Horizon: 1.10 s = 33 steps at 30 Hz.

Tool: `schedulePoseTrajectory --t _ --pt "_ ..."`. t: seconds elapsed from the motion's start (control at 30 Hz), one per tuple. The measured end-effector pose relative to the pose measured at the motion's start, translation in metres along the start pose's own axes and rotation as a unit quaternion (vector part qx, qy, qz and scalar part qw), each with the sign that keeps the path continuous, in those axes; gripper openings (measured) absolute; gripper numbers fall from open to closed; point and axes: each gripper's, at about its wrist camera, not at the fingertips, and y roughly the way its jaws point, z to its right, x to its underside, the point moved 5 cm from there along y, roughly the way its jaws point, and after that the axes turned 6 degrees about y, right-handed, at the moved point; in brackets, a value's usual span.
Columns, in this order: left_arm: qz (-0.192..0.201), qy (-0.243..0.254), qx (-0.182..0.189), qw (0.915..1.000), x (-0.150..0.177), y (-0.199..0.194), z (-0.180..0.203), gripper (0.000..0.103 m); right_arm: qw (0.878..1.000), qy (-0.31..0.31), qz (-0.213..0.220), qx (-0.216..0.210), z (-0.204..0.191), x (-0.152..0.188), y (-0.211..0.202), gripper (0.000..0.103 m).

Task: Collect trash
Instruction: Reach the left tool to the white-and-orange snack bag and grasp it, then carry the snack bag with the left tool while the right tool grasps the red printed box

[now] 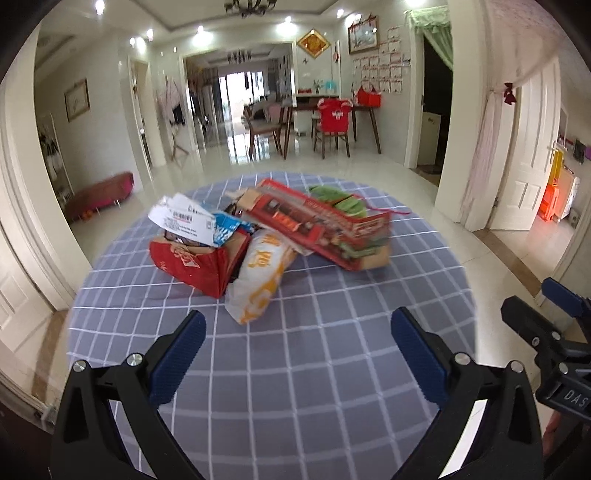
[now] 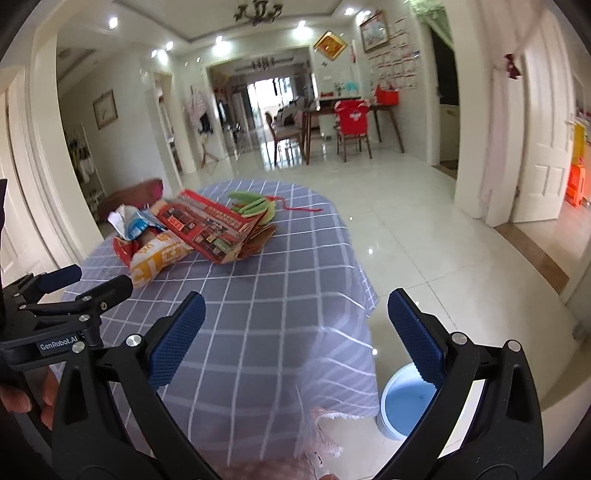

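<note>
Both jaws are gaping wide and empty as I'm lining the left gripper (image 1: pixel 298 325) up on the white-and-orange bag (image 1: pixel 260 273) nearest me, aiming low before dropping it into the blue bucket (image 2: pixel 402 402) beside the table (image 1: pixel 332 369).

It was a home: a glossy tiled floor (image 1: pixel 332 162), a chandelier (image 1: pixel 250 6), framed pictures (image 1: pixel 364 35), a wooden dining set (image 1: pixel 332 122) with chairs, and white panelled doors (image 1: pixel 532 147) opening onto other rooms.

At the top of my view hangs a chandelier (image 1: pixel 250 6); mid-frame, a dining table (image 1: pixel 332 105) with a red-covered chair (image 1: pixel 333 120).
</note>
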Motion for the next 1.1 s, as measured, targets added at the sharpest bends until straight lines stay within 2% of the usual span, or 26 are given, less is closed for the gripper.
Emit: schedulePoseTrajectory --t 0.07,0.17,0.33,0.37,0.4,0.43,0.57,0.6,0.67,0.73,0.77,0.8,0.83,0.87,0.93,1.0,1.1 --pt "-0.007 -0.002 0.004 1.0 -0.005 0.016 -0.006 0.098 1.0 -0.011 -0.011 -0.003 -0.008 -0.006 0.023 0.097" --pt "-0.016 0.007 0.006 0.9998 -0.014 0.042 -0.013 0.091 0.999 -0.015 -0.026 -0.01 -0.018 -0.012 0.049 0.097" --pt "-0.049 0.001 0.023 0.9985 -0.017 0.082 -0.019 0.057 0.996 0.021 -0.075 -0.037 -0.028 -0.021 0.098 0.097" --pt "-0.051 -0.001 0.026 0.9984 -0.017 0.086 -0.021 0.054 0.995 0.026 -0.081 -0.046 -0.031 -0.023 0.107 0.097" --pt "-0.049 -0.002 0.032 0.9983 -0.018 0.088 -0.023 0.043 0.995 0.028 -0.087 -0.05 -0.033 -0.024 0.115 0.097" --pt "-0.049 -0.001 0.036 0.9982 -0.019 0.089 -0.023 0.036 0.994 0.031 -0.095 -0.05 -0.035 -0.025 0.125 0.097" --pt "-0.043 -0.013 0.055 0.9975 -0.022 0.089 -0.028 0.031 0.989 0.044 -0.134 -0.055 -0.04 -0.026 0.159 0.097" --pt "-0.041 -0.018 0.058 0.9973 -0.021 0.088 -0.029 0.031 0.985 0.047 -0.151 -0.068 -0.042 -0.025 0.165 0.097" --pt "-0.039 -0.024 0.063 0.9969 -0.02 0.087 -0.031 0.03 0.984 0.054 -0.149 -0.078 -0.043 -0.029 0.168 0.095" --pt "-0.037 -0.027 0.065 0.9968 -0.019 0.086 -0.031 0.029 0.984 0.051 -0.155 -0.076 -0.044 -0.03 0.172 0.078" --pt "-0.037 -0.028 0.066 0.9968 -0.019 0.085 -0.031 0.029 0.983 0.054 -0.16 -0.078 -0.045 -0.029 0.175 0.075" --pt "-0.036 -0.029 0.067 0.9967 -0.018 0.085 -0.033 0.028 0.983 0.052 -0.16 -0.076 -0.045 -0.03 0.176 0.061" --pt "-0.035 -0.032 0.069 0.9965 -0.018 0.084 -0.033 0.028 0.983 0.049 -0.162 -0.072 -0.045 -0.03 0.178 0.042" --pt "-0.035 -0.034 0.069 0.9964 -0.018 0.084 -0.033 0.028 0.983 0.048 -0.165 -0.067 -0.044 -0.03 0.18 0.03" --pt "-0.036 -0.041 0.073 0.9959 -0.017 0.081 -0.034 0.028 0.978 0.063 -0.172 -0.096 -0.044 -0.027 0.18 0.019" --pt "-0.033 -0.049 0.08 0.9951 -0.018 0.077 -0.035 0.028 0.979 0.058 -0.162 -0.108 -0.043 -0.029 0.174 0.013" --pt "-0.028 -0.058 0.081 0.9946 -0.017 0.066 -0.034 0.027 0.983 0.059 -0.129 -0.118 -0.043 -0.036 0.153 0.008"
